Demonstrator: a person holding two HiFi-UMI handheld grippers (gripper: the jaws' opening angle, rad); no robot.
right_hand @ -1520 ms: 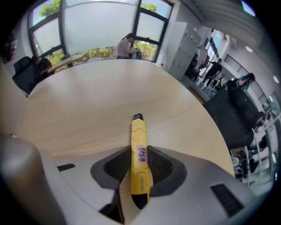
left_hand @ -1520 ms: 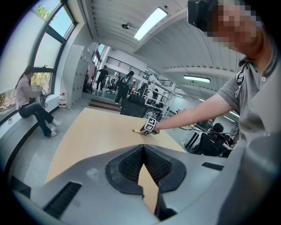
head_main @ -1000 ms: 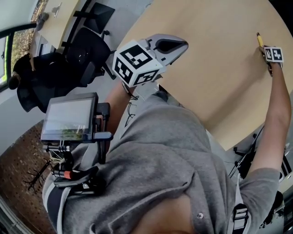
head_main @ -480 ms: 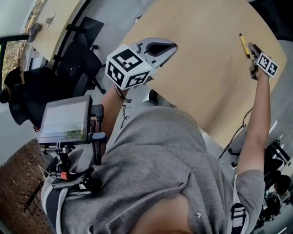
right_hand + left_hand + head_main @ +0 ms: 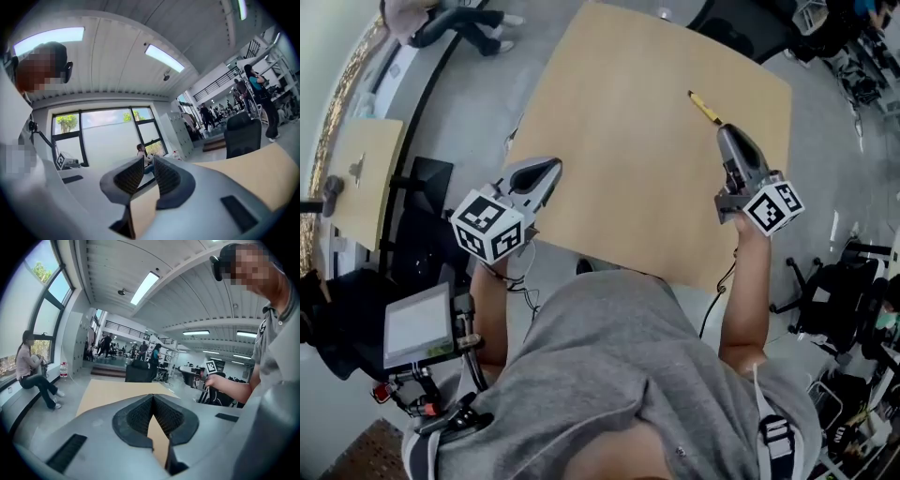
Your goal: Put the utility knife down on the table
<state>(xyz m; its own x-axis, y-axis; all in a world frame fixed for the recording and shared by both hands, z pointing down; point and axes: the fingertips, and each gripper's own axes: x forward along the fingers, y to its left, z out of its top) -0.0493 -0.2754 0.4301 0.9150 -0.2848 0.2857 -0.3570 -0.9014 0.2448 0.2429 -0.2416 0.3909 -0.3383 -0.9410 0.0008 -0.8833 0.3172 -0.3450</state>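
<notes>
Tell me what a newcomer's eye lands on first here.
A yellow utility knife lies alone on the big wooden table, just ahead of the right gripper, whose fingers stand slightly apart and empty. The left gripper hangs shut at the table's left edge.

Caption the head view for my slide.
Yellow utility knife lies on the tan wooden table, beyond the right tongs.

Picking up a small screen [image 5: 417,325] on a black mount, low left. Catching a black office chair [image 5: 825,300] off right, a second wooden table [image 5: 356,183] far left. From the left gripper view, spotting a seated person [image 5: 33,371] by the window, water bottle [image 5: 63,370] nearby.
</notes>
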